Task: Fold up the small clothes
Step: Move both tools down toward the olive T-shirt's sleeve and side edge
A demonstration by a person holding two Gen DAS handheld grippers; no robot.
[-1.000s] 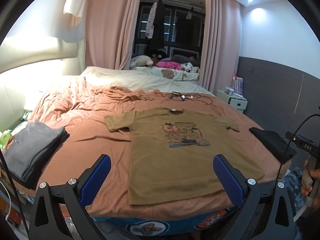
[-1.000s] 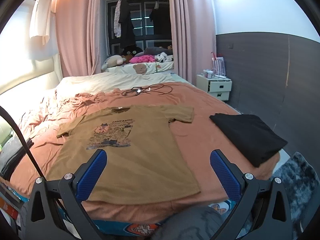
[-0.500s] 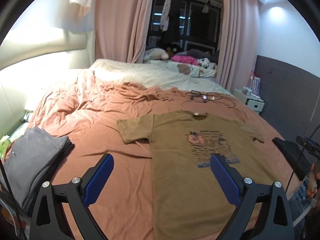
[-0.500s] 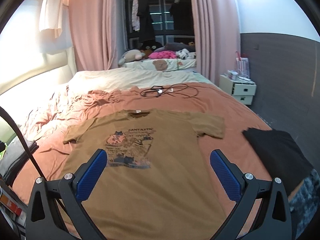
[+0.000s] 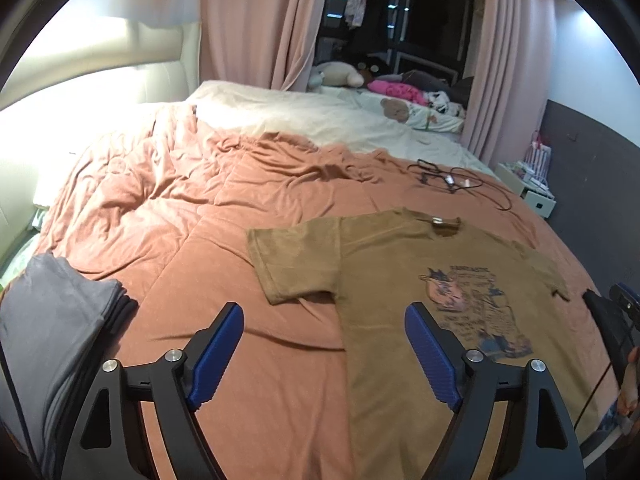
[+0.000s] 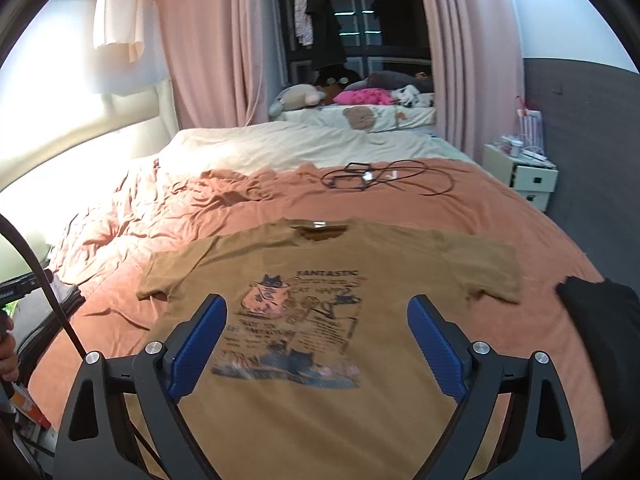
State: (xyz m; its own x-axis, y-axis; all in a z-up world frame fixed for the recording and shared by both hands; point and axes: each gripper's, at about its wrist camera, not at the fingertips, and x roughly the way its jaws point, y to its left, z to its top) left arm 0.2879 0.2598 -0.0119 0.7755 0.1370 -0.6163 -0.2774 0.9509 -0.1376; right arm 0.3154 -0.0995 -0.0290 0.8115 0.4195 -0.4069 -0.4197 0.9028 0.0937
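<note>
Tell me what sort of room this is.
A bedroom, most likely: a wide bed under a rust-coloured cover, a white nightstand beside it, and pink curtains drawn back from a dark window.

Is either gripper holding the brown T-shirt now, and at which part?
Nothing is held. Left gripper and right gripper are above the brown T-shirt, jaws closing, nothing between them.

Both grippers' [image 5: 324, 350] [image 6: 318, 344] jaws closing, empty

Left gripper [image 5: 324, 354], black frame, ribbed blue pads (silver screws), right gripper [image 6: 317, 346] alike
</note>
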